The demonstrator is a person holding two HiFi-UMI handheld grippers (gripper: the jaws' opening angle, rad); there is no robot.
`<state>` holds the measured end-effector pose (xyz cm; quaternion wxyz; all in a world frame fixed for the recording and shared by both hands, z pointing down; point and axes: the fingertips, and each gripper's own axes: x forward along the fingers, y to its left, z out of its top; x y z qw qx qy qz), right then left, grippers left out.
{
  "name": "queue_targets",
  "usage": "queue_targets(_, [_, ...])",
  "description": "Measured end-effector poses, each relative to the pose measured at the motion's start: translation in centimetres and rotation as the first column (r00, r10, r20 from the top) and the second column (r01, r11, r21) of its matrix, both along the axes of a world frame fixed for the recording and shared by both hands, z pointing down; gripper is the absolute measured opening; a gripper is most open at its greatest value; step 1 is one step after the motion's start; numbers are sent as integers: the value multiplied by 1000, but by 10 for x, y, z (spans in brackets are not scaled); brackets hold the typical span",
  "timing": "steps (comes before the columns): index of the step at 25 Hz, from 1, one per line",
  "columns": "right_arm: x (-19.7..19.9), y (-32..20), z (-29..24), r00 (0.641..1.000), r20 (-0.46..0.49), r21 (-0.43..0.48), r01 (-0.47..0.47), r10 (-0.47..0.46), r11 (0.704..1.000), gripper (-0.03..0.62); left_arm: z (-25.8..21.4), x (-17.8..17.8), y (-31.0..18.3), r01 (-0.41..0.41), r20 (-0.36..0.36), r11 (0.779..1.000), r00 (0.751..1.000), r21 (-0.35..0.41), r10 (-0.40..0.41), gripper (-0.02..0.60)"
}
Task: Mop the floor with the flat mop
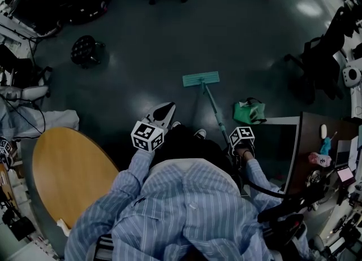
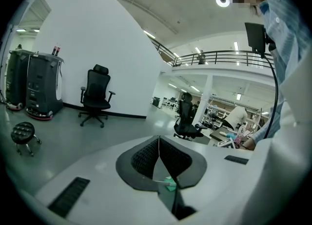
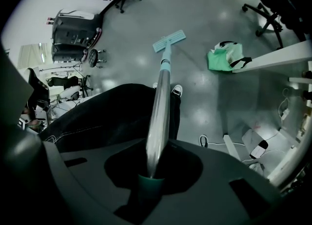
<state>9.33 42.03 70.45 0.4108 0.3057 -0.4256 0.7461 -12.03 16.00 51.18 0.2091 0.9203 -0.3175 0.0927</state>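
Sleeves [image 1: 129, 179] in blue stripes reach forward, elbows bent. The left hand-held gripper [image 1: 162, 111] is held out over the left leg and aims across the room, jaws pressed together on nothing, while the right hand-held gripper [image 3: 150, 173] sits by the right leg, jaws clamped on the top end of the mop handle [image 3: 160, 106]. That handle slants forward past the shoes [image 1: 199, 134] to the flat mop head [image 1: 201, 78], which lies on the floor [image 1: 237, 34] ahead of the feet, with a green bag [image 1: 249, 112] just right of the handle beside the desk [image 1: 280, 121].
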Motion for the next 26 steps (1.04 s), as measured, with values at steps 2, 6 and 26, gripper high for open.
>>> queue_targets(2, [4,0,0,1000,-2,0,3,-3,1000,52,-1,1,-1,6,-5,1000,1000,3,-6,6])
queue_targets(6, [7,0,-2,1000,-2,-1,-12,12,1000,51,-4,3,2,4,-11,1000,1000,10,-4,6])
queue_targets(26, [17,10,5,1000,12,13,-15,15,1000,51,-7,-9,17,77,7,997,997,27,-78,6])
